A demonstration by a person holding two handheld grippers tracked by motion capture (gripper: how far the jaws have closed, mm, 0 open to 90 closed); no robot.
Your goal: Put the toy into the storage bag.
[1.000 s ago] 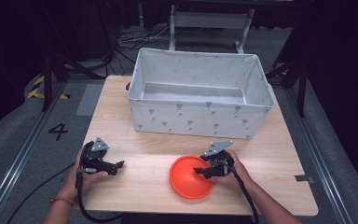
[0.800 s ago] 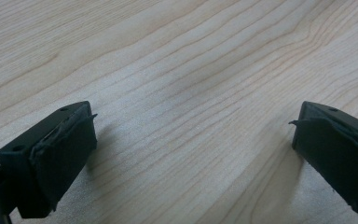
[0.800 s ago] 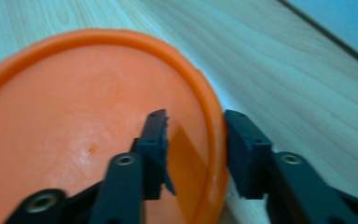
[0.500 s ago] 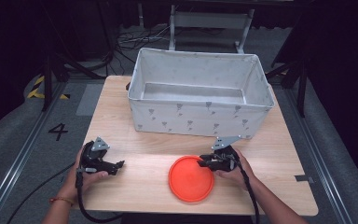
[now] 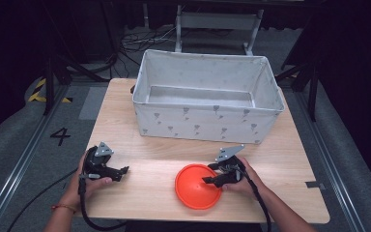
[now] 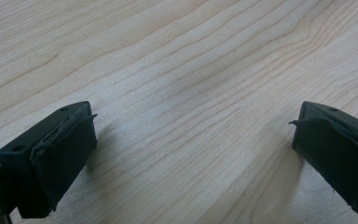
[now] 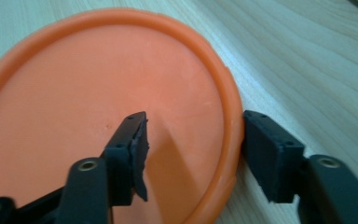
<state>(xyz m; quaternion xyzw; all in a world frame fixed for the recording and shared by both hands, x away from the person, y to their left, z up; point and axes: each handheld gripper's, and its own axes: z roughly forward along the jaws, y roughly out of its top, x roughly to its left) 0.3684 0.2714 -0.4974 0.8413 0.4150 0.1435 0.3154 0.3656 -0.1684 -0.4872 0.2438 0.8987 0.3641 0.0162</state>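
Orange disc (image 5: 197,186) lies flat near table's (image 5: 290,159) front edge; right gripper (image 7: 193,142), jaws just reopened, straddles its rim without pinching, apparently seeking purchase. Left gripper (image 6: 193,140) spread wide, idle over bare wood.

Wooden surface (image 5: 145,193) — pale, straight grain, rectangular, bare ahead of both pairs of jaws. Fabric bin (image 5: 205,118) stands on its far half, well beyond the jaws: grey-white cloth, small grey printed motifs, open top, upright, its interior floor visible and bare. A dark tape tab (image 5: 314,184) lies at the near right edge of the surface, outboard of the right-hand jaws. Floor — grey carpet, number 4 marking (image 5: 60,136) left of the surface, beyond the left-hand jaws. Yellow-black hazard tape (image 5: 41,92) farther back. Cables (image 5: 135,41) and a metal frame (image 5: 217,21) behind the bin.
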